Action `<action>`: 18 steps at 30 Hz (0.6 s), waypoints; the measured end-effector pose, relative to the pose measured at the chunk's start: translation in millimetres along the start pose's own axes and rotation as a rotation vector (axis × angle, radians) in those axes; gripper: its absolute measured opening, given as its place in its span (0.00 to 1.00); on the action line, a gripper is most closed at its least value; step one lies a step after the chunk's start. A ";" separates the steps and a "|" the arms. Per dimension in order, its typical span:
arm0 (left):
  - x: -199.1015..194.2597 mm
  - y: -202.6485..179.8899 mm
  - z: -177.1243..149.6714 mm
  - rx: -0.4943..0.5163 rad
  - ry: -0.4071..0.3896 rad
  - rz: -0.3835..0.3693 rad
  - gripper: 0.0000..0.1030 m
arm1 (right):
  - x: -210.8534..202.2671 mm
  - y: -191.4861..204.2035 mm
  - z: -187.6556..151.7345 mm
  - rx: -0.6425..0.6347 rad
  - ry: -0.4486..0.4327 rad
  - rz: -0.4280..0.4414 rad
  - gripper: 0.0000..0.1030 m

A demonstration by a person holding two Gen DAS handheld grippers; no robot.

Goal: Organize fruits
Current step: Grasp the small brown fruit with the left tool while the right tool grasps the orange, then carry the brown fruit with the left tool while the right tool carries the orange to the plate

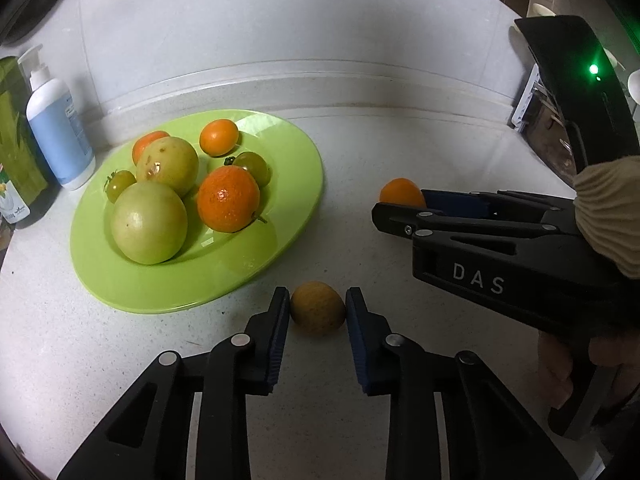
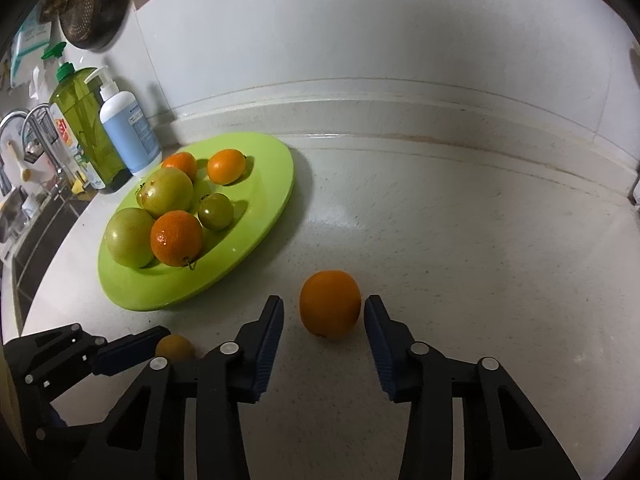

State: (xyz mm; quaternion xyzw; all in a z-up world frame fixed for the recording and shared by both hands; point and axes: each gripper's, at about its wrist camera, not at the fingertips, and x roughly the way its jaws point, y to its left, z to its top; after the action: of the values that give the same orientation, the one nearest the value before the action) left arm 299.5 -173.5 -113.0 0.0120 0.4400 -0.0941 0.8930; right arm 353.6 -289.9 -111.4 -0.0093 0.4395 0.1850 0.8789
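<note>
Both claws gape open, one loose fruit between each pair of pads on the tabletop (image 2: pixel 460 240): left claw (image 1: pixel 317 308) around a dull yellow-orange fruit (image 1: pixel 317 308); right claw (image 2: pixel 324 316) around a bright orange (image 2: pixel 330 304); both look light, round, likely to roll; pinch gently across the widest middle; the green plate (image 1: pixel 296 160) lies near.

White capital letters "DAS" stand on the black side of the right tool (image 1: pixel 400 210), seen from the left wrist view. The label on the white and blue pump bottle (image 1: pixel 56 128) carries small print, too small to read. The red and white label on the bottle (image 2: pixel 66 136) beside the green one is also not legible.
</note>
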 end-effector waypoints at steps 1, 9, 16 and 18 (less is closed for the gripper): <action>-0.3 0.2 0.0 -0.004 0.000 -0.003 0.28 | 1.0 0.4 -0.2 -0.001 0.002 -0.002 0.37; -6.0 2.4 1.1 -0.013 -0.017 -0.015 0.28 | 0.3 0.6 -3.3 -0.005 0.003 -0.007 0.32; -14.7 2.5 6.1 -0.006 -0.047 -0.016 0.27 | -5.9 1.1 -6.6 0.005 0.001 -0.008 0.32; -16.7 2.5 6.5 -0.005 -0.052 -0.016 0.27 | -8.5 1.4 -7.0 0.007 -0.001 -0.008 0.32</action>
State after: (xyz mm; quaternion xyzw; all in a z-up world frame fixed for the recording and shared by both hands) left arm 295.1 -169.1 -96.0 0.0035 0.4171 -0.1005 0.9033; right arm 343.1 -292.5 -108.9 -0.0077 0.4399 0.1800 0.8798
